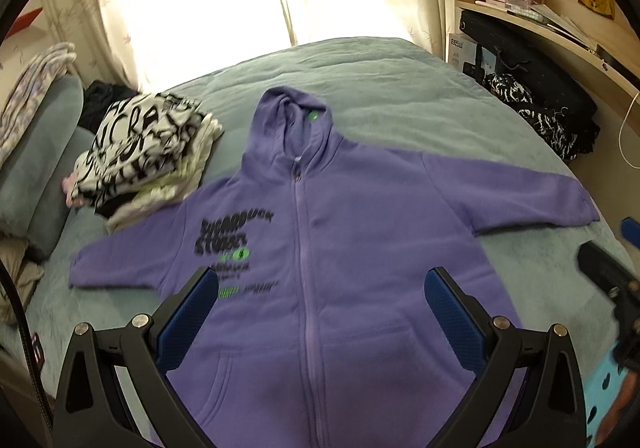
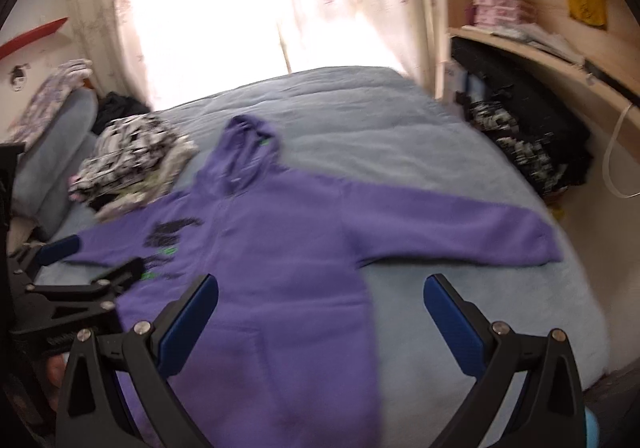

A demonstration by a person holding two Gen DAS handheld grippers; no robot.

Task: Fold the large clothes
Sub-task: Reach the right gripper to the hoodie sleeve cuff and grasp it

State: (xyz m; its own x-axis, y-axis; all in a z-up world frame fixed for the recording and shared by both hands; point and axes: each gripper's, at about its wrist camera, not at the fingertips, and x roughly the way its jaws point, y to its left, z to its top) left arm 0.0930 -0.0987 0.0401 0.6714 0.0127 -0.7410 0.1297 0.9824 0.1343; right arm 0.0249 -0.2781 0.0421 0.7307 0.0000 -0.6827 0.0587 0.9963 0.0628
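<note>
While the purple hoodie (image 1: 320,248) lies flat, face up and zipped on the bed (image 1: 400,88), sleeves spread, no fold is made yet. Left gripper (image 1: 322,300) and right gripper (image 2: 320,308) hover above it, both wide, empty. Folded pile (image 1: 148,152) sits beside.

hoodie (image 1: 320,248) on bed (image 1: 380,88) (clothes pile (image 1: 144,152) left)

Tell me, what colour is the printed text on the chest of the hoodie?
Black with bright green accents, on the purple hoodie. The left wrist view shows the print best.
</note>
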